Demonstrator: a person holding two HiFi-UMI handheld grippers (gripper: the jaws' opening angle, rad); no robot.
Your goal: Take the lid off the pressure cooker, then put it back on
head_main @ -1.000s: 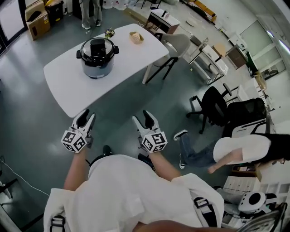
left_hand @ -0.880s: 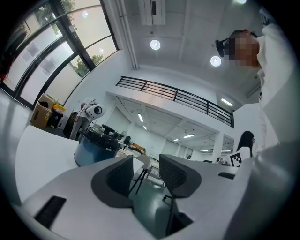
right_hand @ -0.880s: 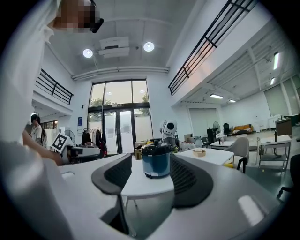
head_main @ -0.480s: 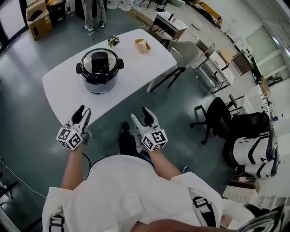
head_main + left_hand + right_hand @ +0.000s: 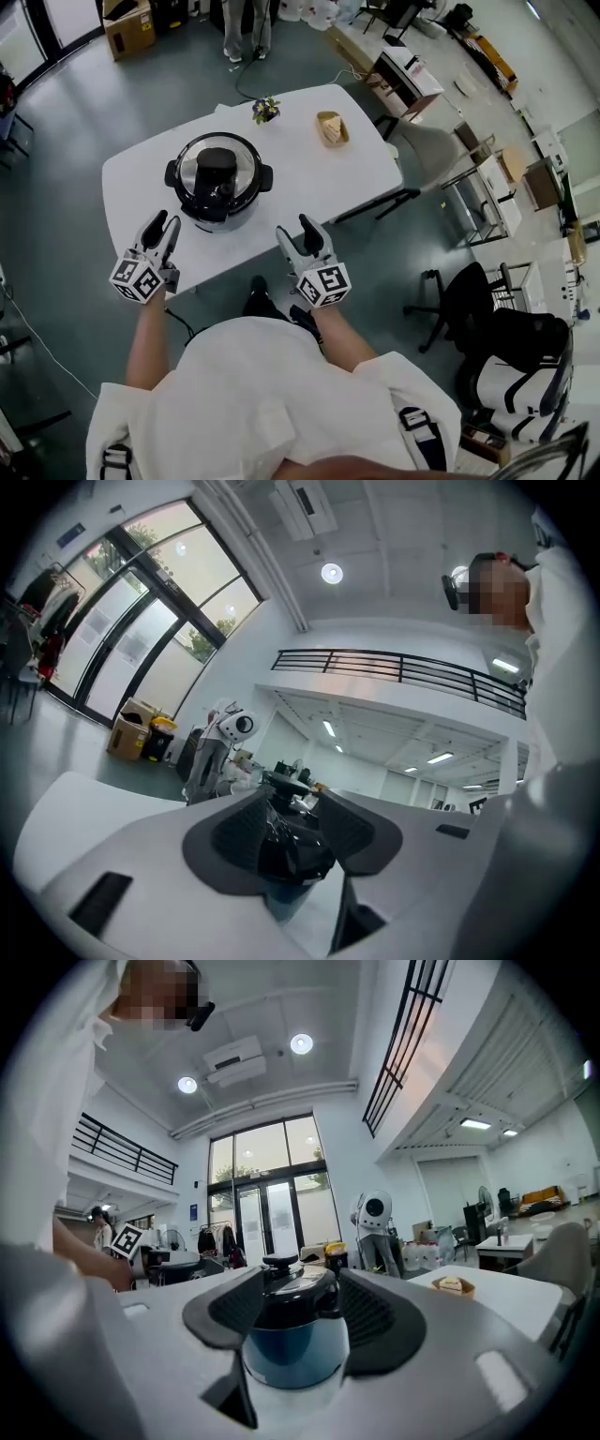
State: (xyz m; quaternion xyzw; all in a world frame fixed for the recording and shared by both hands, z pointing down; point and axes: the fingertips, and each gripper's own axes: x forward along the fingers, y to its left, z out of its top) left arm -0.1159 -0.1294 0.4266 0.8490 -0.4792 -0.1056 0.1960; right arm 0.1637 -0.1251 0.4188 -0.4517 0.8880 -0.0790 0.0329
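A black-and-grey pressure cooker (image 5: 218, 180) stands on the white table (image 5: 309, 169) with its black lid (image 5: 217, 167) on. My left gripper (image 5: 161, 229) is held over the table's near edge, just left of the cooker, open and empty. My right gripper (image 5: 300, 238) hovers at the near edge to the cooker's right, also open and empty. In the left gripper view the cooker (image 5: 292, 844) shows dark between the jaws, some way ahead. The right gripper view frames the cooker (image 5: 295, 1340) and its lid knob (image 5: 279, 1263) beyond the jaws, untouched.
A small flower pot (image 5: 265, 110) and a little basket (image 5: 330, 127) sit on the table's far side. A grey chair (image 5: 427, 150) stands at the right end, black office chairs (image 5: 469, 300) further right. A person (image 5: 246, 26) stands beyond the table.
The person has walked up to the table. Both grippers have gone from over the floor to the table's near edge, either side of the cooker. Their jaws look the same.
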